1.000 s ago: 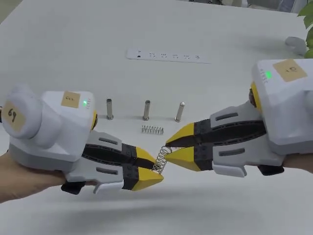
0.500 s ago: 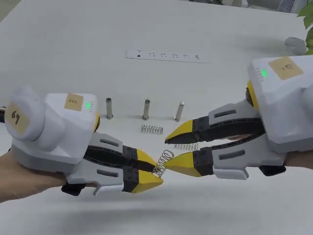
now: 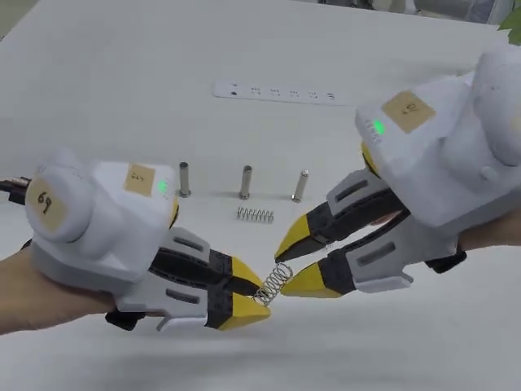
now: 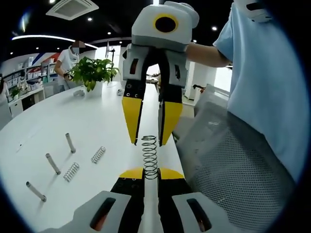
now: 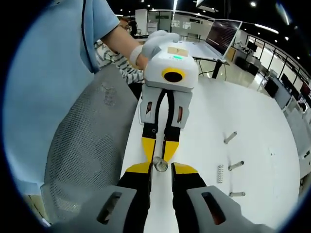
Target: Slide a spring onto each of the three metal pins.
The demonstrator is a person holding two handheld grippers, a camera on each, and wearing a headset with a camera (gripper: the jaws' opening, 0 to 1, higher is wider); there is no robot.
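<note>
1. Right gripper (image 3: 283, 269), sticker too blurred to read, has tilted and swung inward since a second ago; its jaws are spread around the spring (image 3: 275, 280)
2. Left gripper (image 3: 262, 290), tagged "69", clenches that spring's other end
3. Three pins (image 3: 246, 182) upright beyond on the table (image 3: 122, 81), a loose spring (image 3: 255, 214) just before them

The left gripper (image 3: 257, 296), gripped in a hand (image 3: 37, 293), points up and to the right and pinches the lower end of a spring (image 3: 275, 280) between its closed yellow tips. The right gripper (image 3: 287, 269) faces it from across the spring, angled downward, its jaws parted around the spring's free end, almost tip to tip.
</note>
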